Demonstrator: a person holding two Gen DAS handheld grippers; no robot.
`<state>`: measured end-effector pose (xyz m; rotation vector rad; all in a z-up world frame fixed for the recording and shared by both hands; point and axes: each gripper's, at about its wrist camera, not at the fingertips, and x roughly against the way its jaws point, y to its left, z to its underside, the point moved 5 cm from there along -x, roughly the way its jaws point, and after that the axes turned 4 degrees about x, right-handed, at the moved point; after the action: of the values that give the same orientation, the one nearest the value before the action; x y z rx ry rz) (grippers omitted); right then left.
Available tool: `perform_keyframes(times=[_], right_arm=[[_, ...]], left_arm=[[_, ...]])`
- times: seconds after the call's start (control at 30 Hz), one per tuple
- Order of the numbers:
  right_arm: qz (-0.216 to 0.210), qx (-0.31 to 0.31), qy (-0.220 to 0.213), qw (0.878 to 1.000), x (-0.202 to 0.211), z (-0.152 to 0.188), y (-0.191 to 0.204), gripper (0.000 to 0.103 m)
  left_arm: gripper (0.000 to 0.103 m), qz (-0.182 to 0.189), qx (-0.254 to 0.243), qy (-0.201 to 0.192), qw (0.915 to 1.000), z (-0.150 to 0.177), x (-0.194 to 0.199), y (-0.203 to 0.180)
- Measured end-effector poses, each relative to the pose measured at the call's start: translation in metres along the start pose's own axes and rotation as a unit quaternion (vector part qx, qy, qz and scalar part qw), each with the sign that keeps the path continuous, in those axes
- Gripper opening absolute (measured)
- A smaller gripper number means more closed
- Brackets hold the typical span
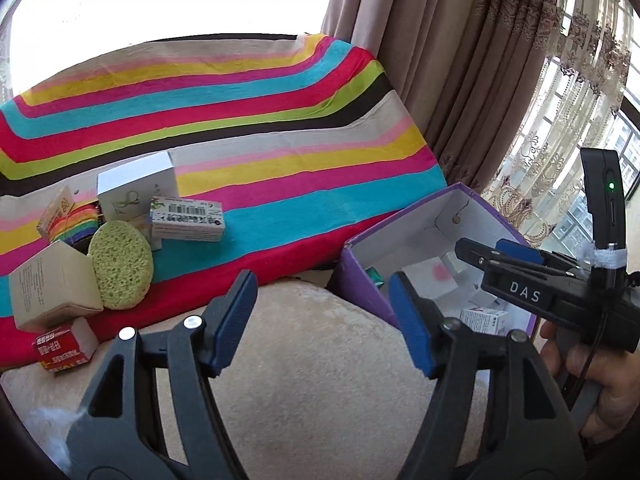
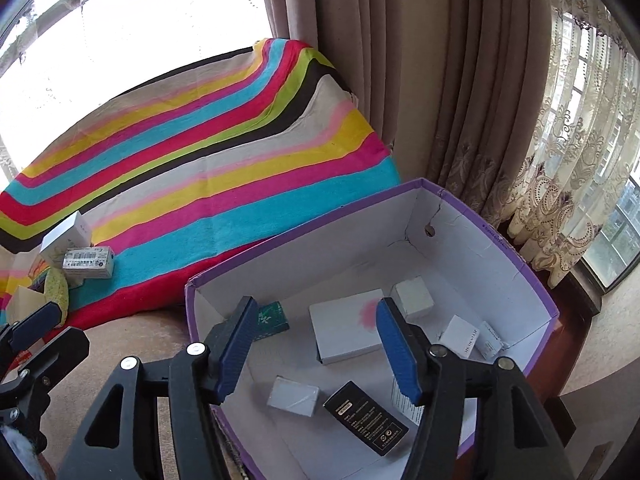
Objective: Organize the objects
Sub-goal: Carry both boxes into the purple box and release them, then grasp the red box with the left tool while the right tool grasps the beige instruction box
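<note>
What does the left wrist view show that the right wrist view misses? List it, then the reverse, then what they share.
Only the left wrist view: the red-and-white box at the cloth's near edge, the whole green sponge, and the hand holding the right gripper.

Only the right wrist view: the black box and small grey box on the purple box's floor.

Both: the striped cloth, the purple box, the barcoded box, and the white box with a pink mark. Both grippers' jaws stand open and empty.

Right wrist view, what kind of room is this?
Probably a living room or bedroom at home: heavy curtains and lace sheers at big windows, and a striped blanket draped over soft furniture.
</note>
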<state>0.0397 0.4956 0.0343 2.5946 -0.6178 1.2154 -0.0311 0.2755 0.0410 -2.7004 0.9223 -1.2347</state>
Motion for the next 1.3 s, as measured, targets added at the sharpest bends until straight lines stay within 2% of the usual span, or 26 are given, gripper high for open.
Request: perform_keyframes(times=[0.23,0.33,0.4,0.47,0.6,0.83,0.9,0.97,1.0,1.03,1.07,1.23,1.3], right_arm=[[-0.06,0.044,0.014,0.997,-0.004,0.006,0.065,0.069],[-0.083,0.067,0.017,0.994,-0.001,0.009,0.091,0.072],[-0.098,0.077,0.019,0.992,0.0,0.01,0.108,0.074],[-0.122,0.091,0.022,0.988,0.003,0.011,0.125,0.077],[-0.14,0.115,0.021,0.983,0.006,0.013,0.153,0.082],[-0.161,0.144,0.022,0.976,0.013,0.01,0.186,0.084],[-0.164,0.149,0.023,0.975,0.013,0.01,0.192,0.085],[-0.166,0.156,0.023,0.973,0.014,0.01,0.198,0.086],[-0.167,0.159,0.023,0.973,0.015,0.01,0.201,0.088],[-0.168,0.162,0.023,0.972,0.016,0.01,0.204,0.088],[-0.169,0.164,0.024,0.971,0.017,0.011,0.208,0.09],[-0.176,0.17,0.019,0.969,0.023,0.011,0.228,0.103],[-0.181,0.17,0.02,0.968,0.025,0.012,0.238,0.103]], left_arm=[[0.074,-0.066,0.089,-0.02,0.9937,0.014,0.04,0.081],[0.086,-0.092,0.136,-0.031,0.9859,0.019,0.055,0.115],[0.09,-0.117,0.159,-0.035,0.9797,0.022,0.064,0.138],[0.092,-0.135,0.183,-0.025,0.9735,0.027,0.068,0.159],[0.092,-0.139,0.232,0.014,0.9627,0.04,0.062,0.191],[0.092,-0.144,0.223,0.063,0.9621,0.04,0.039,0.202],[0.092,-0.132,0.214,0.081,0.9644,0.039,0.03,0.199],[0.092,-0.144,0.201,0.088,0.9649,0.039,0.025,0.198],[0.081,-0.145,0.198,0.091,0.9651,0.04,0.022,0.198],[0.063,-0.141,0.197,0.095,0.9657,0.042,0.02,0.197],[0.064,-0.137,0.196,0.101,0.9658,0.044,0.019,0.196],[0.064,-0.129,0.185,0.081,0.971,0.056,0.046,0.188],[0.064,-0.129,0.193,0.062,0.9708,0.066,0.065,0.187]])
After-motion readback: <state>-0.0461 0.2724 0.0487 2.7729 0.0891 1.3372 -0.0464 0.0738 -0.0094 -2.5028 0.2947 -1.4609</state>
